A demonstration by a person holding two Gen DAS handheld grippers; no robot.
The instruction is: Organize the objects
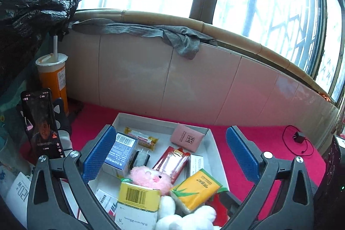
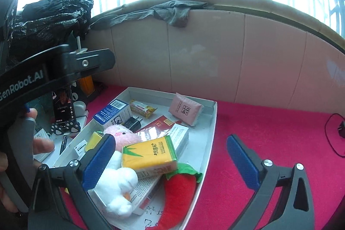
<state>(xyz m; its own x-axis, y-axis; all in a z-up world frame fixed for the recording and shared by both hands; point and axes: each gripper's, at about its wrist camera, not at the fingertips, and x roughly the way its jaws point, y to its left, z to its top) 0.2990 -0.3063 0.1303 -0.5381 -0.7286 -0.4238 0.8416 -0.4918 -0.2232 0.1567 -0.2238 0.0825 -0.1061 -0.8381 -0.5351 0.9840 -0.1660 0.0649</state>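
Left wrist view: left tongs (image 1: 170, 152) wide open, empty, over tray (image 1: 212, 143). Right tongs (image 2: 170, 160) also wide open, nothing gripped. Boxes, tissue pack (image 2: 148, 153), plush toys piled in tray on red cloth. Looks mostly done; charger (image 2: 341, 130) outside.

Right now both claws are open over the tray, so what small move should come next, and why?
Probably draw the right claw back from the white tray toward the charger on the red cloth. Everything else small already lies in the tray, both claws look empty, and the charger lies alone to its right.
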